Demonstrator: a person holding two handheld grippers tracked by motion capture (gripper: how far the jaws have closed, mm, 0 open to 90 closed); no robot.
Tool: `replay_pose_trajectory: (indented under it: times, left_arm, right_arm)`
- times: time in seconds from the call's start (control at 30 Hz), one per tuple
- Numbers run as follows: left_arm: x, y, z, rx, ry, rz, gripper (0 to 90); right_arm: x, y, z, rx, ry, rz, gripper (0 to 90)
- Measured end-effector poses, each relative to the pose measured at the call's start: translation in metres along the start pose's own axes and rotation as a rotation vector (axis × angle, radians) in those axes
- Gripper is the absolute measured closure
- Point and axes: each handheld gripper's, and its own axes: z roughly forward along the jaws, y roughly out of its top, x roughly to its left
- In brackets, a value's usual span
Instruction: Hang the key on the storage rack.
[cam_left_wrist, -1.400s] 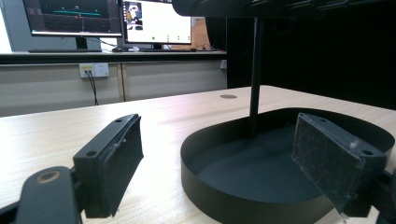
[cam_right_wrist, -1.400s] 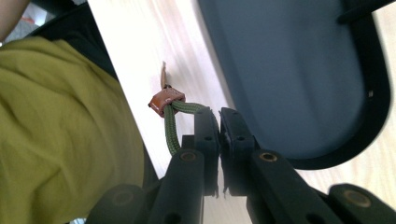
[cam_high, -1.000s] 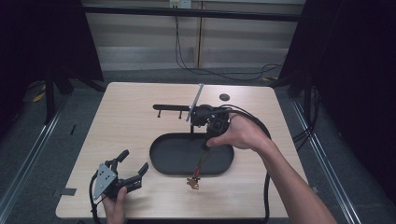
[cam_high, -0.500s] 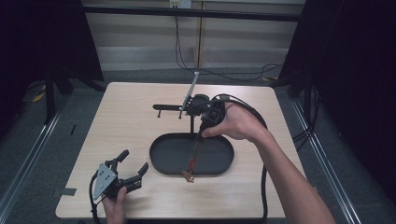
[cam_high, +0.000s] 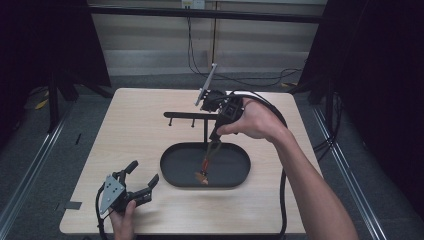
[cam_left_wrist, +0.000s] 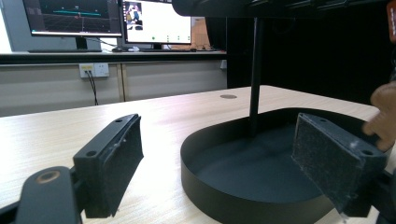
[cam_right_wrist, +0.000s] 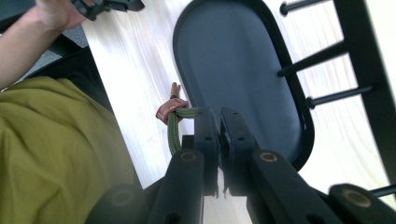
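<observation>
Table (cam_high: 140, 135) pale wood-grain, matt; tray (cam_high: 172, 172) matt black; cord (cam_right_wrist: 173, 133) green braided.

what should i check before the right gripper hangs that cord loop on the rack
1. Right gripper shut on the green cord: ok.
2. Cord lifted off the table, leather tab dangling over the black tray: ok.
3. Loop open enough to slip over a peg: cannot tell, the loop is hidden by the jaws.
4. Pegs bare of other items: ok.
5. Left gripper open and parked near the table's front-left corner, away from the rack: ok.
</observation>
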Motion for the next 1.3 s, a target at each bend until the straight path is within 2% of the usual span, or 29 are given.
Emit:
replay_pose_trajectory:
  times: [0.4, 0.53, 0.63, 0.73, 0.97, 1.3]
  left_arm:
    - [-0.001, 0.000, 0.001, -0.007, 0.006, -0.016, 15.8]
    - [0.000, 0.000, 0.000, 0.000, 0.006, -0.003, 15.9]
    - [-0.001, 0.000, 0.001, -0.008, 0.009, -0.009, 15.9]
    - [-0.001, 0.000, 0.001, -0.009, 0.010, -0.008, 15.9]
    - [0.000, 0.000, 0.001, -0.008, 0.009, -0.003, 15.9]
    - [0.000, 0.000, 0.001, -0.006, 0.008, -0.002, 15.9]
  right_arm:
    - [-0.012, 0.015, -0.013, -0.016, -0.019, 0.011, 86.3]
    - [-0.018, 0.018, -0.014, -0.024, -0.016, 0.027, 86.3]
    - [-0.023, 0.023, -0.011, 0.005, -0.022, 0.028, 86.3]
    - [-0.028, 0.025, -0.008, 0.001, -0.026, 0.037, 86.2]
    - [-0.045, 0.028, 0.000, 0.031, -0.038, 0.062, 86.2]
    - [-0.057, 0.026, 0.013, 0.050, -0.057, 0.091, 86.2]
